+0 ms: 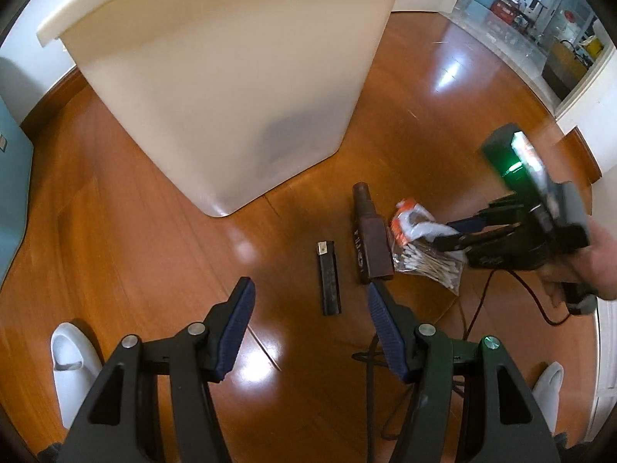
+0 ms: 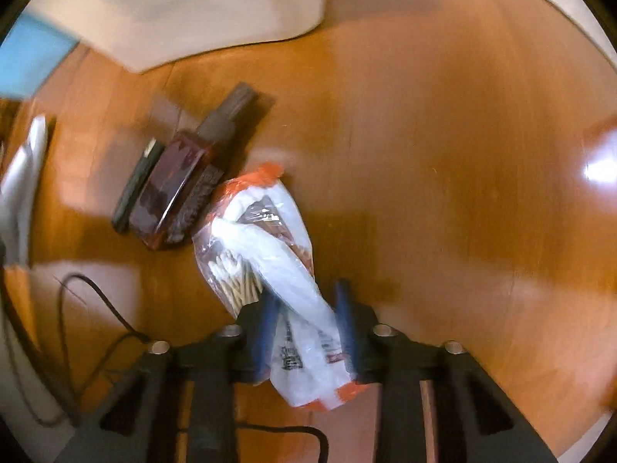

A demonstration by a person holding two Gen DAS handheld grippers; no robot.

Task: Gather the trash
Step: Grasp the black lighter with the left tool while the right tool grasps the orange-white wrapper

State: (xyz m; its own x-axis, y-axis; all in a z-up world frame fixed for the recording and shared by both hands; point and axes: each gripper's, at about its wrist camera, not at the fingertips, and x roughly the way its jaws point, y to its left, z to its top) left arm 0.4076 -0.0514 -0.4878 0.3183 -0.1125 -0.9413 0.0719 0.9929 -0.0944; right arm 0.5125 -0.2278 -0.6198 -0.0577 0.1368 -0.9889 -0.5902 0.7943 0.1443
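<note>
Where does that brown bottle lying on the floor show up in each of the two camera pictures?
Left wrist view: the brown bottle lies right of centre on the wooden floor, between the black lighter and the bag of cotton swabs.
Right wrist view: the bottle lies left of centre, cap toward the top.
Shared landmark: the white bin stands beyond it in both.

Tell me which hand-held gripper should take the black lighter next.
Left. The left hand-held gripper is open with the lighter lying just ahead between its fingers. The right hand-held gripper is occupied, closed around the swab bag.
</note>
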